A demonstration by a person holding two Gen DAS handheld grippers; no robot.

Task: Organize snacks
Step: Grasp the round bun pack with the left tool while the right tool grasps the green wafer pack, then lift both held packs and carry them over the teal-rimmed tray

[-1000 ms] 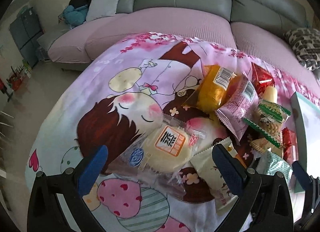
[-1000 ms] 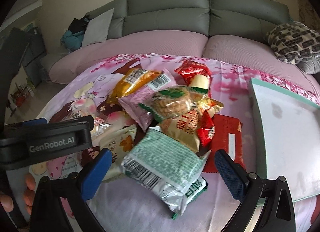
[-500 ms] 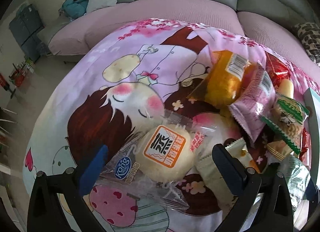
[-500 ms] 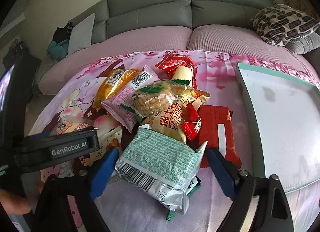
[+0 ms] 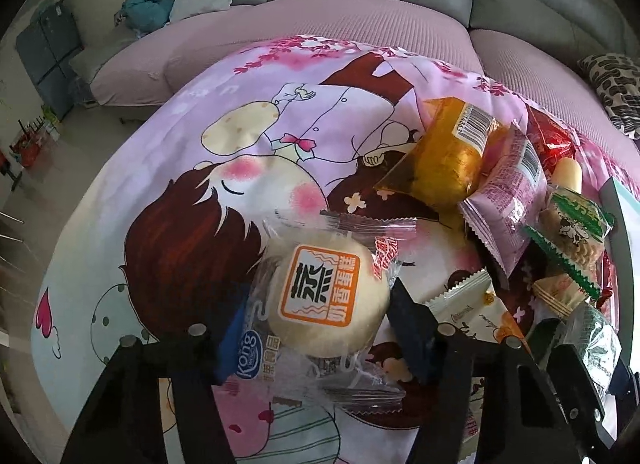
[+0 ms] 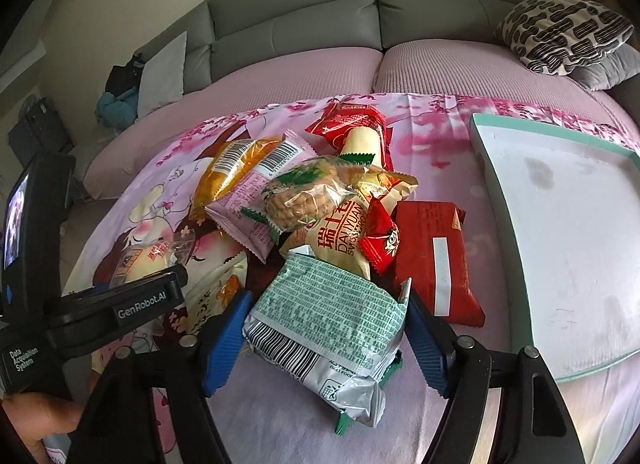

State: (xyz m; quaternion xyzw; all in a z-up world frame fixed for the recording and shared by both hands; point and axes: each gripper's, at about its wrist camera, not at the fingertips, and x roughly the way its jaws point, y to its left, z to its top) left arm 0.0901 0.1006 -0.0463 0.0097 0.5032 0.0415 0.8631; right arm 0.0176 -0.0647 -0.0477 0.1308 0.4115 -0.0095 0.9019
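Snacks lie heaped on a pink cartoon-print cloth (image 5: 256,136) before a grey sofa (image 6: 372,4); the left gripper (image 5: 316,316) has its blue pads pressed to either side of a clear-wrapped steamed cake (image 5: 324,296), whose orange label carries a large Chinese character and whose wrapper reads "Kong" in a blue roundel; the right gripper (image 6: 326,330) clasps a green-and-silver packet (image 6: 328,320), printed side up, with dense small text and a barcode at its near end.

In the right wrist view, the body of the left tool is marked "GenRobot.AI" and "Data Acquisition System"; a cream packet (image 6: 340,240) in the pile reads "DAI YUAN" under Chinese characters; barcodes show on an orange packet (image 6: 228,180) and a pink one (image 6: 256,208); a green-edged biscuit bag (image 6: 308,196) tops the heap, with a flat red packet (image 6: 436,260) and a small red sachet (image 6: 380,240) beside it; a white tray with a teal rim (image 6: 500,200) sits to the right of the heap.

Half a second ago both sets of jaws stood wide, the pads clear of the cake and the packet; both have since closed in until the pads meet the wrappers, and both snacks remain on the cloth.
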